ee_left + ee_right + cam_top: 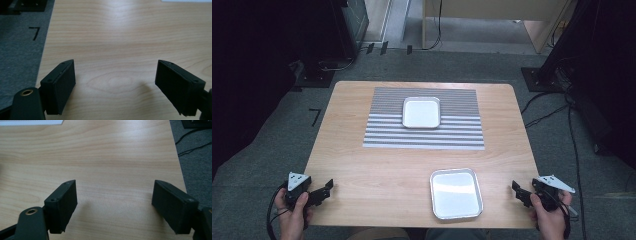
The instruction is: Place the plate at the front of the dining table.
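We hold the left gripper [323, 190] at the near left corner of the table [362, 170] and the right gripper [521, 192] at the near right corner, both with jaws spread apart and nothing between them. The near tray [456, 193] lies flat by the near edge, right of centre and nearer our right gripper; a second tray [421, 112] sits on the striped mat [424, 137] toward the far edge. We judge the near tray to be thin metal: light, stiff but easily dented, with a shiny, slippery face. Its raised rim looks like the only place to pinch, best at the middle of a side so it does not tip. The table is smooth pale wood, so the tray may slide when nudged. Around the table the floor [272, 145] is grey carpet, with cables [572, 130] trailing on the right and dark stands at the back.
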{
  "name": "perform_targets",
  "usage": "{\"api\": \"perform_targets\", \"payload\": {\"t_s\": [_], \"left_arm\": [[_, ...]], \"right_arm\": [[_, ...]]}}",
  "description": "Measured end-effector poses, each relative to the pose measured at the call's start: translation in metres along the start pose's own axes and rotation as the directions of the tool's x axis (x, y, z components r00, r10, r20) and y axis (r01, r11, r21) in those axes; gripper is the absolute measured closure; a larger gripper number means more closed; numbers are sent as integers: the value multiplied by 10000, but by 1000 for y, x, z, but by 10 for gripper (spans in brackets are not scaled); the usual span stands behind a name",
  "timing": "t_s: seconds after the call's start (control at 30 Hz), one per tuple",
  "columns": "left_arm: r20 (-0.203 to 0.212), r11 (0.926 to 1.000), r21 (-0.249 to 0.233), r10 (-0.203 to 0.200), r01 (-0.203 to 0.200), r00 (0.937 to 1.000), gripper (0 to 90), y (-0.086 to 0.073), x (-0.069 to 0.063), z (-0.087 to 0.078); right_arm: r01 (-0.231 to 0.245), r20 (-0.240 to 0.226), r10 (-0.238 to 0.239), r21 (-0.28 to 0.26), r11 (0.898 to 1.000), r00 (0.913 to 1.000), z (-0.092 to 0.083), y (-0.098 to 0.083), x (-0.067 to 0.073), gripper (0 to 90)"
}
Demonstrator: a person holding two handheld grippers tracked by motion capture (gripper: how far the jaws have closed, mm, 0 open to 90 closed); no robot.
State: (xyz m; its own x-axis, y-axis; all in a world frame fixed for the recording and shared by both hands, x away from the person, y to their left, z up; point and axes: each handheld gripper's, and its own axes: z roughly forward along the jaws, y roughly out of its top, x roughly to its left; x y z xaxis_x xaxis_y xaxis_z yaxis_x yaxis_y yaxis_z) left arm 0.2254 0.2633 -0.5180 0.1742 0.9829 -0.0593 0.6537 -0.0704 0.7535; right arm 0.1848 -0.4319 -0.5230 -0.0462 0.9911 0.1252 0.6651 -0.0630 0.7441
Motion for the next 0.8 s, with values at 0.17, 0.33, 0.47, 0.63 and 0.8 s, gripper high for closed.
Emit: {"api": "perform_targets", "payload": {"t_s": [0.17,0.33,0.47,0.63,0.8], "left_arm": [[-317,9987,88,498,-495,9983,154,-2,-5,1],[-277,9984,168,548,-544,9981,136,-1,-5,2],[-284,9984,167,553,-549,9981,135,-1,-5,2],[-346,9987,88,497,-494,9982,134,-3,-6,1],[-348,9988,84,492,-489,9982,134,-3,-6,1]], "right_arm": [[446,354,-450,110,9989,9984,2,-2,6,161],[748,559,-765,324,9967,9955,4,-1,11,127],[757,556,-774,321,9966,9954,4,-1,11,126],[751,554,-768,322,9967,9955,4,-2,11,125],[754,557,-771,322,9966,9955,4,-2,11,125]]}}
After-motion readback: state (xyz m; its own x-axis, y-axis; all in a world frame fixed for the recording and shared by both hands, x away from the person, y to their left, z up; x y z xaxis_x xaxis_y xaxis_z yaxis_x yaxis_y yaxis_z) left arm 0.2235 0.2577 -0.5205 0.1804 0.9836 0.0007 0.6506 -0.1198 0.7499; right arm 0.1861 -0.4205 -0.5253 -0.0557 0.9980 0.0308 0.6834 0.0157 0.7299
